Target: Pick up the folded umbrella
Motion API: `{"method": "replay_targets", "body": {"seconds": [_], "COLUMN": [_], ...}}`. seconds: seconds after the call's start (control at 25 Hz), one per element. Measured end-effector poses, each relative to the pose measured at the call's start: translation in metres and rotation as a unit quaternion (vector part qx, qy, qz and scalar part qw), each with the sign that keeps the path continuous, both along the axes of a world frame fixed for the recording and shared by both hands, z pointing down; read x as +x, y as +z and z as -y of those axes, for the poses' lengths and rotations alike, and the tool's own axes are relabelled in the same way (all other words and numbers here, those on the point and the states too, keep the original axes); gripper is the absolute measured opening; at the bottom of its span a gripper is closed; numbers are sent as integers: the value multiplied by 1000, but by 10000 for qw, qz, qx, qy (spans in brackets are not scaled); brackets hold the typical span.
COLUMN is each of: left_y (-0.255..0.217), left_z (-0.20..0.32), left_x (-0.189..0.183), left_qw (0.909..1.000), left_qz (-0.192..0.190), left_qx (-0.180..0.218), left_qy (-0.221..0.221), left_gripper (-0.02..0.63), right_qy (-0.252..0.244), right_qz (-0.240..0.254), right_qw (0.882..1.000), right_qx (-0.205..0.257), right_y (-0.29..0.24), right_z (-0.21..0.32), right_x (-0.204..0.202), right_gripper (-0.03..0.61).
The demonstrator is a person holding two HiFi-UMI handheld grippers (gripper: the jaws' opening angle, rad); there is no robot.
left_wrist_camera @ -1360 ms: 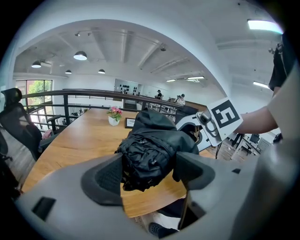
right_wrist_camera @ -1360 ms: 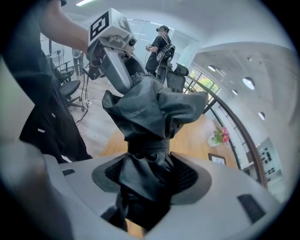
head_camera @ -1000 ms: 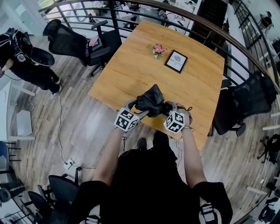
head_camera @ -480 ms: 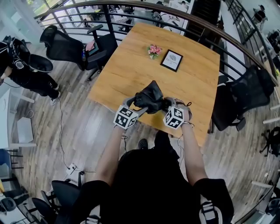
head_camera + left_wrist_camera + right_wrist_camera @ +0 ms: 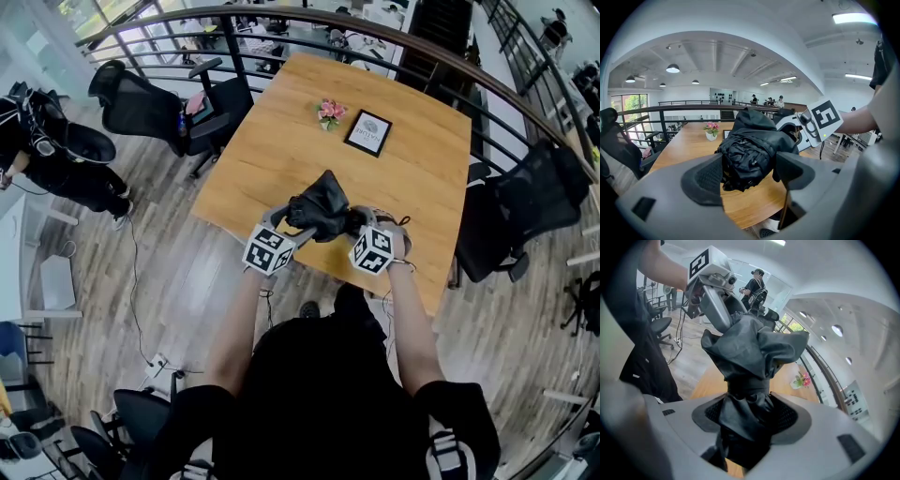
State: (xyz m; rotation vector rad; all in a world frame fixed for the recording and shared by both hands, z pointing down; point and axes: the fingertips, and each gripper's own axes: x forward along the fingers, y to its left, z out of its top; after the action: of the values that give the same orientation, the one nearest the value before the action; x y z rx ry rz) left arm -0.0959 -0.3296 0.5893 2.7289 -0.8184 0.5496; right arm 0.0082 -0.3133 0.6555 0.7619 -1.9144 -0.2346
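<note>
The folded umbrella is a crumpled bundle of black fabric, held in the air over the near edge of the wooden table. My left gripper is shut on one end and my right gripper is shut on the other. In the left gripper view the umbrella fills the gap between the grey pads of the left gripper, with the right gripper's marker cube behind it. In the right gripper view the right gripper pinches the strapped end of the umbrella, and its canopy flares above.
A small pot of pink flowers and a framed card stand at the far side of the table. Black office chairs flank it, and a curved railing runs behind. A person crouches at far left.
Both grippers have lifted the umbrella slightly; both grips are unchanged.
</note>
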Motion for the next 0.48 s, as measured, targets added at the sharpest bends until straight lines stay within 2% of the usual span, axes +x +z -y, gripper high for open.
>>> {"method": "replay_targets", "body": {"seconds": [0.48], "left_y": [-2], "left_z": [0], "left_x": [0], "left_qw": [10000], "left_qz": [28], "left_qx": [23], "left_qy": [43], "left_gripper": [354], "right_qy": [27], "right_qz": [-5], "right_qw": [10000], "right_qx": [34], "right_y": [0], "right_z": [-1], "right_x": [0], "right_gripper": [267]}}
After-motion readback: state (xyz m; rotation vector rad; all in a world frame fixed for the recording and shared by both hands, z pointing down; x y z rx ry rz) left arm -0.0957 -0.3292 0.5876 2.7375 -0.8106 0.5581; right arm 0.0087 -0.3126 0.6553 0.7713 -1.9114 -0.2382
